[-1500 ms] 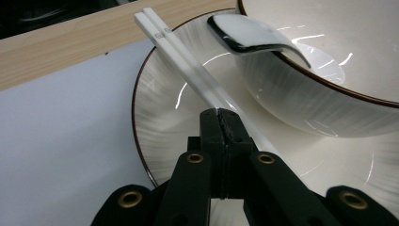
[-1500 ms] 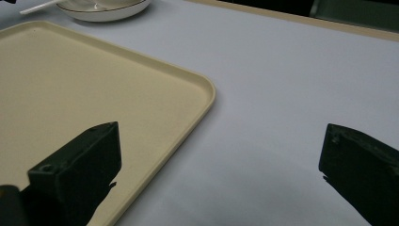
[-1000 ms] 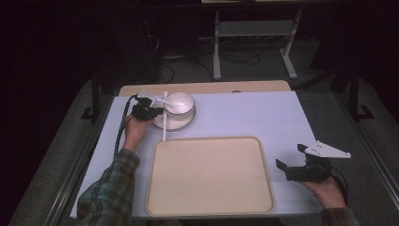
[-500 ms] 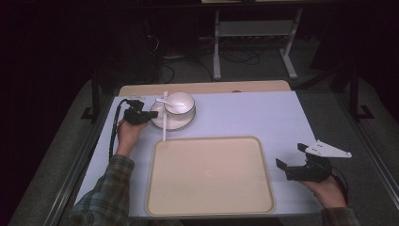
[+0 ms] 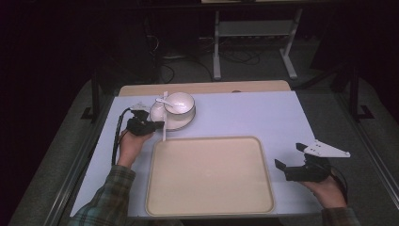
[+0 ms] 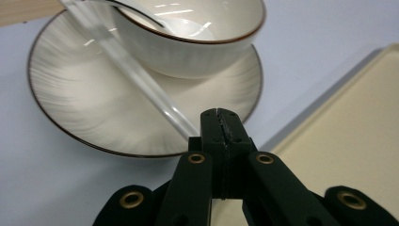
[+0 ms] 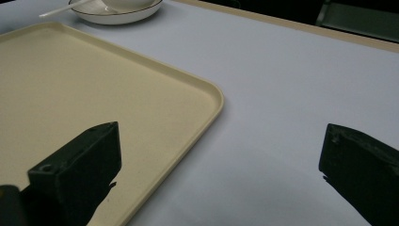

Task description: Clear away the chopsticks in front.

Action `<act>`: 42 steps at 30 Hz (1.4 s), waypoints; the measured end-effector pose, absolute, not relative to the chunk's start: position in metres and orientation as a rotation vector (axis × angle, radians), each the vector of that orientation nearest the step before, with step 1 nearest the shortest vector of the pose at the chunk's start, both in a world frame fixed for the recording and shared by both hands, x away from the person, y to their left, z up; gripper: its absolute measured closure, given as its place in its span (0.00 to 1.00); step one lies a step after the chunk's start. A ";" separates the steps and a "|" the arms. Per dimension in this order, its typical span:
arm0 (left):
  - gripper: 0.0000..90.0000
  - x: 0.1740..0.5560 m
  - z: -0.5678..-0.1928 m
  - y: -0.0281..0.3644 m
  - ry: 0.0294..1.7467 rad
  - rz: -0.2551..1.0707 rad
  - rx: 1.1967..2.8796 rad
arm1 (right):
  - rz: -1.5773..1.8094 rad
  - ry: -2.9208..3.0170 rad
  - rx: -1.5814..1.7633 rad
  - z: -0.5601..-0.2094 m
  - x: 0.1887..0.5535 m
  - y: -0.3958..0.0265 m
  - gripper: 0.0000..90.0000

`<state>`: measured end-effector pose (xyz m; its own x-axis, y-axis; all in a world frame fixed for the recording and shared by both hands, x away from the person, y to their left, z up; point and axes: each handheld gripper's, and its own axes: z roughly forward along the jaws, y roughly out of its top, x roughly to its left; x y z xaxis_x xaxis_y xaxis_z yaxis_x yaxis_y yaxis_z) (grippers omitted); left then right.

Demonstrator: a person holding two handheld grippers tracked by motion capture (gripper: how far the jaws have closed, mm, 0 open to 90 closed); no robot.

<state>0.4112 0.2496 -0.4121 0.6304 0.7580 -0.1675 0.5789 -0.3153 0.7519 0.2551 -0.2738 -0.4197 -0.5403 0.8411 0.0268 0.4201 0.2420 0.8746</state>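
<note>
Left gripper view: left gripper [image 6: 221, 123] jaws pressed together, nothing visibly between them, tips just beside a clear, glossy straight stick [image 6: 129, 70]. The stick leans on a cream, ribbed, dark-rimmed ceramic plate [image 6: 66, 101] and past the matching bowl [image 6: 197, 42]; its long axis points toward the beige, smooth, round-cornered plastic tray [image 5: 209, 174]. White spoon [image 5: 165, 100] in bowl. Right gripper [image 5: 292, 159] jaws wide apart, holding nothing, over pale blue tabletop [image 5: 254, 115].
</note>
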 end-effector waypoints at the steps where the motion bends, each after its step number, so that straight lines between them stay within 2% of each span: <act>1: 1.00 0.409 -0.412 0.248 1.045 0.267 2.026 | 1.240 2.069 1.148 -0.420 0.255 -0.273 0.00; 17: 1.00 0.401 -0.424 0.222 1.012 0.227 2.112 | 1.239 2.079 1.146 -0.420 0.254 -0.274 0.00; 42: 1.00 0.408 -0.426 0.268 1.148 0.283 2.115 | 1.231 2.085 1.139 -0.421 0.254 -0.275 0.00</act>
<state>0.4082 0.2675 -0.4263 0.5827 0.8017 -0.1334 0.6481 -0.3593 0.6715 0.2540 -0.2747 -0.4207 -0.5502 0.8348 0.0209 0.4216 0.2561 0.8698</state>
